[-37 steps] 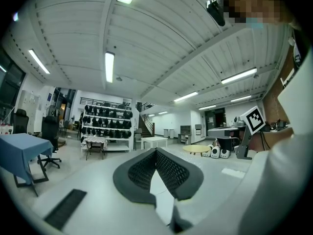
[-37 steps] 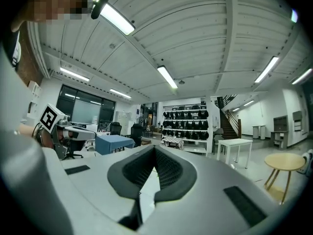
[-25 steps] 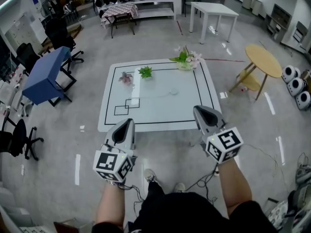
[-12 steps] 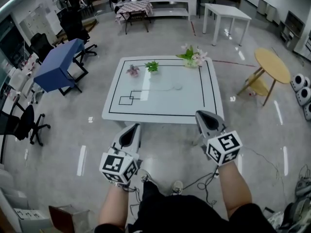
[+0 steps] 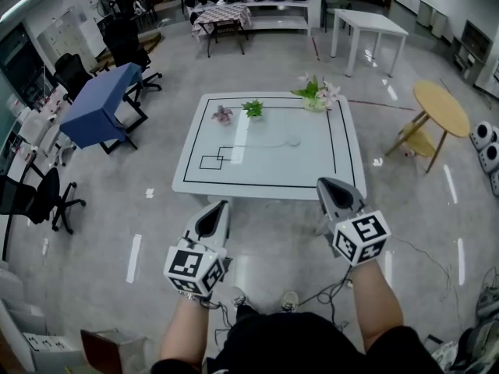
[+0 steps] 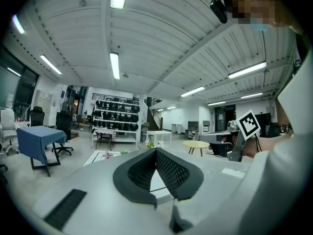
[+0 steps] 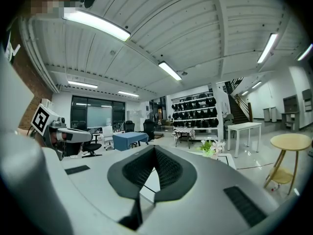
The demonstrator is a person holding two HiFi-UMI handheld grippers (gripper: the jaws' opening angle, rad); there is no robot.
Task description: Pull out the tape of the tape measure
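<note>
A small round pale tape measure [image 5: 292, 140] lies on the white table [image 5: 343, 179], right of the middle, with a thin line running left from it. My left gripper [image 5: 216, 206] hangs over the floor short of the table's near edge. It is shut with nothing in it, and its black pads [image 6: 166, 170] meet. My right gripper [image 5: 330, 184] sits at the near right corner of the table, also shut and empty, with its pads [image 7: 166, 168] closed together. Both point level toward the table. The tape measure cannot be made out in either gripper view.
Two small potted plants [image 5: 253, 108] and a flower bouquet [image 5: 316, 92] stand along the table's far edge. A blue table [image 5: 100, 104] and office chairs [image 5: 47, 197] are at the left, and a round yellow table [image 5: 440, 106] at the right. Cables [image 5: 421, 248] trail on the floor.
The view has swung, so the table sits further right and slightly higher in the picture. My left gripper has drifted a little to the right. Both grippers stay shut and empty.
</note>
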